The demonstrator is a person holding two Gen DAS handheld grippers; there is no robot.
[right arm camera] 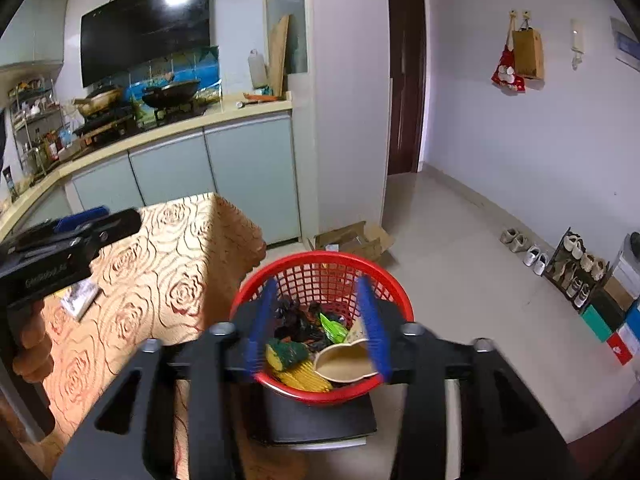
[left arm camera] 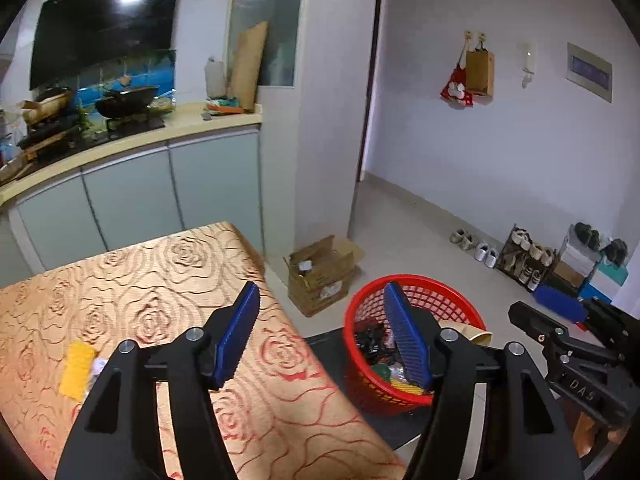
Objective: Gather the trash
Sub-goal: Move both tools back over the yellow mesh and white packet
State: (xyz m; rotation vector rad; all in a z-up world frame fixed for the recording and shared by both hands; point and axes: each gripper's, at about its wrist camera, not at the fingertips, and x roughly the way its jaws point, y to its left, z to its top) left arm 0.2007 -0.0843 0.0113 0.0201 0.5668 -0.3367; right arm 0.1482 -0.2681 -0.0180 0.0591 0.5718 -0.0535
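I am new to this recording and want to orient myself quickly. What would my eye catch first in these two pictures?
The red basket stands out first, on a dark seat beside the table, holding a crushed paper cup and yellow and green wrappers. Next comes the gold rose-patterned tablecloth, where a yellow scrap lies. The right tool is open over the basket, and the left tool is open and empty.

Right wrist view: the blue pads [right arm camera: 374,326] are smeared with motion blur, so their ribs don't read. The red basket [right arm camera: 280,276] has its near rim hidden behind the right gripper [right arm camera: 318,330]. At 9 o'clock the hand [right arm camera: 30,344] is cut by the edge. Left wrist view: the yellow item [left arm camera: 76,368] on the desk [left arm camera: 160,280] is too blurry to identify.
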